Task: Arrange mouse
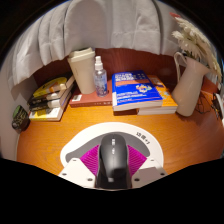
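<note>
The gripper [113, 165] holds a dark mouse [113, 160] between its 2 fingers, and both pink pads [92, 158] press on its sides. It is above a wooden desk [60, 135]. Beyond the fingers stand a blue book [140, 90], a spray bottle [100, 75] and a stack of books [50, 98].

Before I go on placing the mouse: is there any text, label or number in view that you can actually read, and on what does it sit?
None can be read.
Blue book cover: print there, too small to read.
Spray bottle label: blurred.
Stacked books beside the container: markings unreadable.
Mouse, between the gripper fingers: no visible marking.
</note>
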A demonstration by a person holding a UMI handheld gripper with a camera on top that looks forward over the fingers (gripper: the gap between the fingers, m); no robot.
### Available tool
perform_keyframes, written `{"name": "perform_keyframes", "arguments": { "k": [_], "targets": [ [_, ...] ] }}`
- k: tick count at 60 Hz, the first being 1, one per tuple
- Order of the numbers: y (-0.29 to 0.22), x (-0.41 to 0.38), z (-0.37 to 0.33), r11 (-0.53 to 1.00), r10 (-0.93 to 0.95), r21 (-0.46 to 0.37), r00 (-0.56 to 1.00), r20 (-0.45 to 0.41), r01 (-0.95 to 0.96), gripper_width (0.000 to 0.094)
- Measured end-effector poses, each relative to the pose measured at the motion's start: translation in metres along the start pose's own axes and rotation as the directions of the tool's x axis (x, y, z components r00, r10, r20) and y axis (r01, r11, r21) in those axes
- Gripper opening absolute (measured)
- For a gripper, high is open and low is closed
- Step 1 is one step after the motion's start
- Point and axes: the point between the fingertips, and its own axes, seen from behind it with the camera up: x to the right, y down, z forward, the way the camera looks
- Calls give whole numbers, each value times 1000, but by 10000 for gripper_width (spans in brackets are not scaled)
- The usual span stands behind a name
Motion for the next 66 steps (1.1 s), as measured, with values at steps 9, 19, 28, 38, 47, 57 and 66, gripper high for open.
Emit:
{"name": "perform_keyframes", "arguments": {
  "k": [9,19,28,38,47,57,66],
  "targets": [
    [3,1,2,999,-31,21,999,-8,32,446],
    [0,-7,2,999,6,39,1000,11,-6,641],
    [-11,-12,-16,998,-44,41,999,-2,44,834],
    [-50,-20,-103,989,-30,148,1000,-3,30,866],
    [-64,-27,-211,968,-6,252,1000,9,4,862],
    [-51,-30,-309,941,-24,339,1000,-2,24,859],
    [-28,-29,-356,931,-43,361,999,-29,51,858]
  ]
}}
